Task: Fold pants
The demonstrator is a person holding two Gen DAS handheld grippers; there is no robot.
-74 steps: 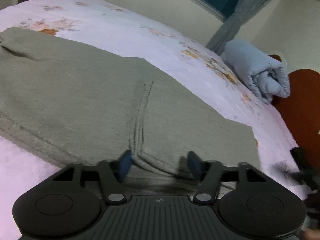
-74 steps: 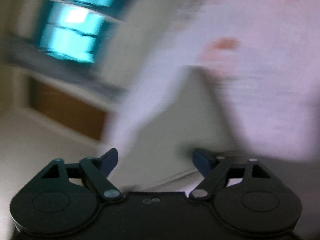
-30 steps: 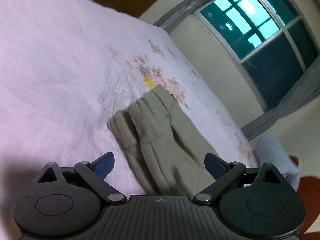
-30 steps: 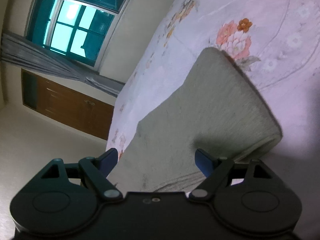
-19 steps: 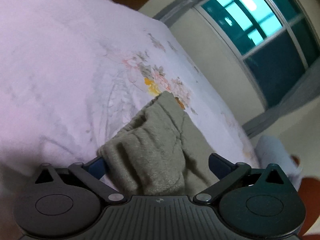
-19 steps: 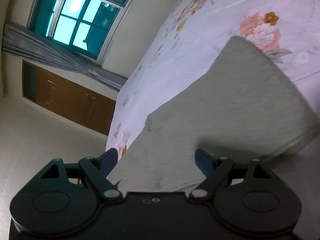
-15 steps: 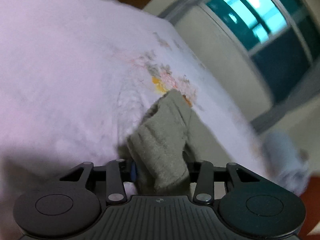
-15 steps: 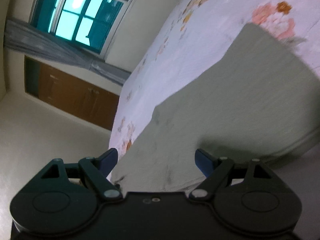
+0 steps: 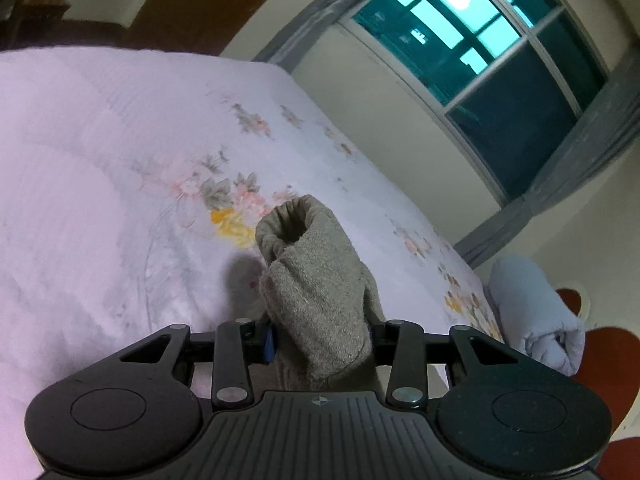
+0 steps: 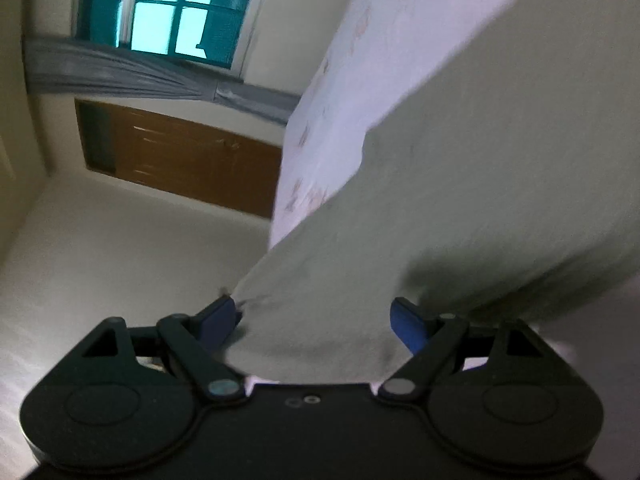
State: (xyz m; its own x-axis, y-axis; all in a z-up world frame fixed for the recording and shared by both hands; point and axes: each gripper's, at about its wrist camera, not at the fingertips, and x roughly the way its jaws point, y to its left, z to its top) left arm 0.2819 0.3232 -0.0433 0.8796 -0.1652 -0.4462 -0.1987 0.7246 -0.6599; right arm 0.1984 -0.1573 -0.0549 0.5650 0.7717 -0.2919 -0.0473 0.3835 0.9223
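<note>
The grey-green pants (image 9: 320,292) lie on a white floral bedspread (image 9: 100,184). My left gripper (image 9: 320,340) is shut on a bunched end of the pants, and the cloth stands up between its fingers. In the right wrist view the pants (image 10: 460,200) spread wide over the bed. My right gripper (image 10: 316,320) is open, with a corner of the pants lying between its blue pads (image 10: 408,322). The view is blurred.
A rolled pale blue blanket (image 9: 532,312) lies at the bed's far right, by a red-brown headboard (image 9: 608,364). A window (image 9: 480,60) with grey curtains is behind the bed. A wooden door (image 10: 180,156) and pale floor show to the left in the right wrist view.
My left gripper has closed on the bunched end of the pants and lifted it. My right gripper has moved forward, still open, so the pants corner now lies between its pads.
</note>
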